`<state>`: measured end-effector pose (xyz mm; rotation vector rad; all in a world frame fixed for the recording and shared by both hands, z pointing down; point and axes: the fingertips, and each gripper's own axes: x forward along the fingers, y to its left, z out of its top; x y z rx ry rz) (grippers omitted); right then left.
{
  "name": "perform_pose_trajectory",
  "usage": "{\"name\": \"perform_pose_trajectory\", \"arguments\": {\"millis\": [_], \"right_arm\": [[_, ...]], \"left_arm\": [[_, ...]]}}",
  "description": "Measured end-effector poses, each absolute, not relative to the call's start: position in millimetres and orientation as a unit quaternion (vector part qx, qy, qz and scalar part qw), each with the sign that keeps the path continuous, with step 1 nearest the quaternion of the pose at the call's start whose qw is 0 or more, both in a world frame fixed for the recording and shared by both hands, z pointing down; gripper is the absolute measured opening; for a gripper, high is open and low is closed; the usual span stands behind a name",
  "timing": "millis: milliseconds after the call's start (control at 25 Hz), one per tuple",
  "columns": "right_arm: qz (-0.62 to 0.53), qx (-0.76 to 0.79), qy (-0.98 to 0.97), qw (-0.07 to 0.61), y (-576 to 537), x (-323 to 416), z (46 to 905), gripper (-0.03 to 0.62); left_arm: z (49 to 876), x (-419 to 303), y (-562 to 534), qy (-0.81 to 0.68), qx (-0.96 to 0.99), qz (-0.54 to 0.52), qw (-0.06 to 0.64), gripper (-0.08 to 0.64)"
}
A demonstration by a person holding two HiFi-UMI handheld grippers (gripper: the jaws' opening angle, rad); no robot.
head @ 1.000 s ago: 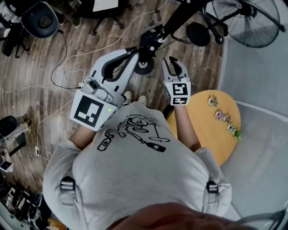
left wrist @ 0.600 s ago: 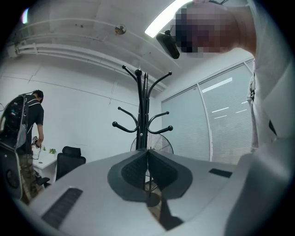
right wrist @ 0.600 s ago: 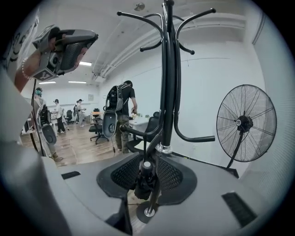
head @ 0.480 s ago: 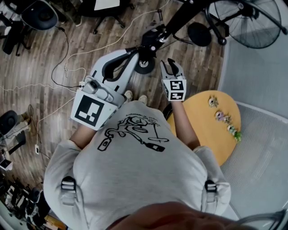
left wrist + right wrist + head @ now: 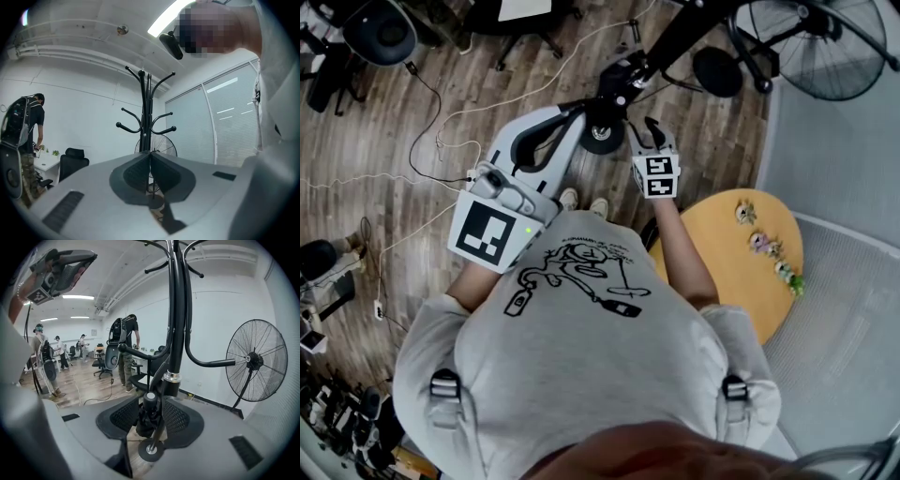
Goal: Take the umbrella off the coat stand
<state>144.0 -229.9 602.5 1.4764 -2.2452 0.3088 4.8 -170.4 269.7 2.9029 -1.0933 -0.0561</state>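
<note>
We are holding the right gripper (image 5: 151, 404) around the folded black umbrella (image 5: 146, 420). The umbrella is hanging against the pole of the coat stand (image 5: 174, 324). The jaws have just been opening and are not pressing it. The left gripper (image 5: 149, 157) is pointing at the stand, clenched and empty.

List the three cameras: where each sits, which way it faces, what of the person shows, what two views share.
Head view: on the head, facing steeply down; shows shirt, left tool, right tool.
Left gripper view: rides the left tool, facing level at the coat stand; jaws together.
Right gripper view: rides the right tool, tilted down; jaws, just opening, flank the umbrella without pressing.
Shared: both gripper views show the coat stand and fan.
</note>
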Motion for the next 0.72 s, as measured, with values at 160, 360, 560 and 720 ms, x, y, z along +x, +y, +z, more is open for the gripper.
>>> {"name": "perform_pose_trajectory", "arguments": {"millis": [160, 360, 560, 720], "right_arm": [[0.121, 0.531, -0.809, 0.224, -236, 141, 618, 0.179], [0.138, 0.528, -0.809, 0.218, -244, 135, 629, 0.198], [0.149, 0.532, -0.804, 0.220, -254, 133, 638, 0.206], [0.157, 0.533, -0.801, 0.221, -266, 131, 646, 0.213]], "left_arm": [[270, 2, -169, -0.354, 0.935, -0.017, 0.021, 0.009], [269, -1, -167, -0.355, 0.935, -0.015, 0.021, 0.009], [269, -3, -164, -0.356, 0.934, -0.014, 0.021, 0.009], [269, -4, -163, -0.356, 0.934, -0.012, 0.021, 0.009]]}}
